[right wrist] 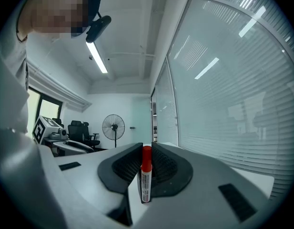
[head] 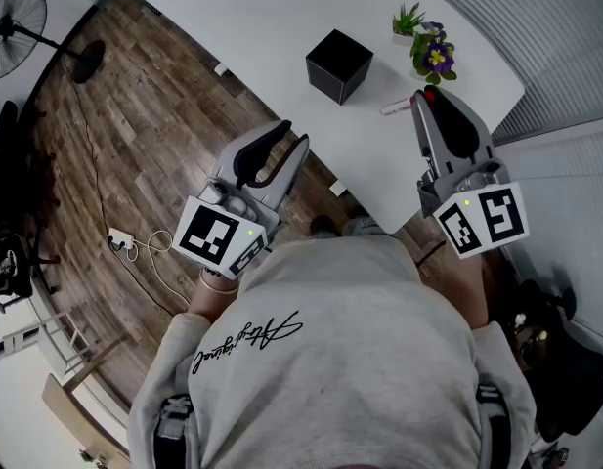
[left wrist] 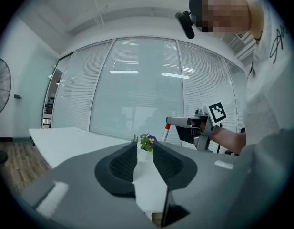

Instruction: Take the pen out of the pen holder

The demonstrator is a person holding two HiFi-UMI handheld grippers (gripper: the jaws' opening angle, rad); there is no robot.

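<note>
Head view: a white counter [head: 242,8] carries a black cube-shaped pen holder [head: 338,63] and, near its far right corner, a small potted plant w/ purple flowers [head: 433,55]. The right hand-held gripper [head: 425,96] sits above the counter's right part, clenched on a white marker pen w/ red cap [head: 395,108]. The pen is out of the holder, to its right and clear of it, w/ the barrel poking sideways from the jaw tips. The left hand-held gripper [head: 293,137] is by the counter's near edge, beside the brown wood floor [head: 135,125], holding nothing. Left gripper view: the left hand-held gripper [left wrist: 144,149] is released, its jaws a narrow gap apart w/ only counter [left wrist: 65,142] and plant [left wrist: 147,142] seen beyond. The right hand-held gripper [left wrist: 171,122] shows off to the right w/ the pen [left wrist: 166,132] hanging slantwise from its tip. Right gripper view: the right hand-held gripper [right wrist: 147,149] has both ribbed pads pressed on the pen [right wrist: 146,180], which stands upright btw them, red cap on top. A pedestal fan [right wrist: 113,126] and a black office chair [right wrist: 81,130] stand in the background.
</note>
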